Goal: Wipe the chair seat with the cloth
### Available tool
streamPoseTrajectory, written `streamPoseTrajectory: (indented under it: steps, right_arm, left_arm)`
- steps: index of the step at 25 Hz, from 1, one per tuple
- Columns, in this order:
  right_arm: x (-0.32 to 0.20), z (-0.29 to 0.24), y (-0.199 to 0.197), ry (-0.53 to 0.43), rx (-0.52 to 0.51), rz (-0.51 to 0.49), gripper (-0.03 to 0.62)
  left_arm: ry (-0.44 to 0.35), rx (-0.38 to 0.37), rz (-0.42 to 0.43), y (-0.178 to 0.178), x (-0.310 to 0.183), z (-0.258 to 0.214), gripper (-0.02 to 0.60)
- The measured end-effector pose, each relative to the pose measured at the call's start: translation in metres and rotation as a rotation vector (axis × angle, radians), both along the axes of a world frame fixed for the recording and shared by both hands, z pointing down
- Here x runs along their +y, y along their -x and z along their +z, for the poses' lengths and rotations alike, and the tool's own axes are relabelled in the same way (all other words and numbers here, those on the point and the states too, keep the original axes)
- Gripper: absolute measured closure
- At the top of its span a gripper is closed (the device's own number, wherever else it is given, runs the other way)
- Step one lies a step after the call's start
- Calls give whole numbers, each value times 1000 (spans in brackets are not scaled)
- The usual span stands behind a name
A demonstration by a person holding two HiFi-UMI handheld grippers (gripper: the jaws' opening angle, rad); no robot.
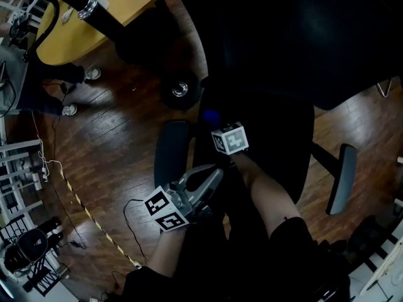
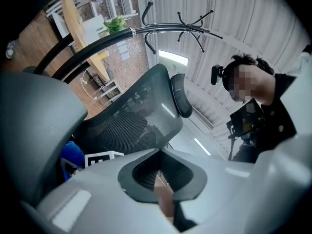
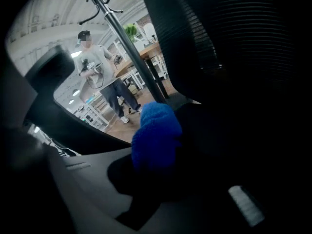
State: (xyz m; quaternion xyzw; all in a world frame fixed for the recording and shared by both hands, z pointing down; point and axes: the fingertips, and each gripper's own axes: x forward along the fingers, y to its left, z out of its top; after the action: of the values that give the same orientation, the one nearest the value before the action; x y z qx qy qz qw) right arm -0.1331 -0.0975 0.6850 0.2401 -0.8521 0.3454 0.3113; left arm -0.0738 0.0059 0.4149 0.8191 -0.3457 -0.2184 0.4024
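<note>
In the head view the black office chair's seat (image 1: 274, 137) lies below me, very dark. My right gripper (image 1: 213, 121) is over the seat's left rear part, shut on a blue cloth (image 1: 210, 114). The cloth (image 3: 155, 136) bunches between its jaws in the right gripper view, against the dark chair. My left gripper (image 1: 213, 176) hangs nearer me by the seat's left edge, jaws together with nothing in them. From the left gripper view I see the mesh backrest (image 2: 141, 111), the headrest (image 2: 181, 95) and a bit of the blue cloth (image 2: 72, 156).
The chair's armrests (image 1: 170, 151) (image 1: 341, 178) flank the seat. A yellow table (image 1: 94, 24) and a caster (image 1: 180, 89) are behind the chair. A coat stand (image 3: 130, 48) and a standing person (image 3: 100, 69) are nearby. A cable and striped tape (image 1: 94, 222) lie on the wood floor.
</note>
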Motion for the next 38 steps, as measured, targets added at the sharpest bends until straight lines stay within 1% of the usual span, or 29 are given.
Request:
streamPoseTrajectory:
  steps: [2, 4, 6, 8, 12, 16, 19, 21, 23, 25, 28, 31, 33, 35, 36, 38]
  right_arm:
    - [3, 0, 4, -25, 2, -4, 558]
    - [4, -2, -1, -46, 2, -4, 557]
    - [1, 0, -12, -61, 16, 17, 558]
    - [-6, 7, -36, -78, 53, 61, 559]
    - [-16, 25, -116, -69, 135, 202, 557]
    - [-29, 26, -207, -76, 219, 332, 557]
    - [-32, 29, -272, -55, 271, 420, 558]
    - [-34, 25, -309, -51, 303, 471, 559]
    - [-38, 11, -342, -82, 336, 513, 559]
    - [-38, 1, -366, -102, 352, 543, 559]
    - [-39, 4, -379, -111, 354, 553, 559]
    - [-42, 2, -381, -130, 380, 547, 557]
    - [-43, -3, -378, -136, 363, 555, 557]
    - [-41, -7, -366, -137, 350, 537, 559]
    - [-40, -8, -354, -139, 337, 514, 559]
    - [-37, -9, -316, -134, 285, 458, 559]
  left_arm:
    - [-5, 0, 1, 0, 2, 0, 589]
    - [-9, 1, 5, -1, 5, -2, 589]
    - [-9, -1, 13, -2, 7, -1, 589]
    - [-8, -3, 22, -3, 8, 0, 589]
    - [-13, -14, 56, -12, 7, 0, 589]
    - [-5, -19, 81, -20, -2, 3, 589]
    - [-1, -20, 108, -28, -8, 6, 589]
    - [-2, -21, 125, -33, -11, 6, 589]
    - [-1, -22, 137, -40, -11, 4, 589]
    - [2, -23, 147, -49, -11, 4, 589]
    - [5, -19, 155, -58, -17, 6, 589]
    - [3, -18, 157, -62, -19, 7, 589]
    - [-2, -19, 151, -62, -17, 3, 589]
    - [-7, -19, 142, -59, -15, 0, 589]
    - [-9, -18, 134, -57, -15, -1, 589]
    - [-10, -14, 112, -51, -14, -3, 589]
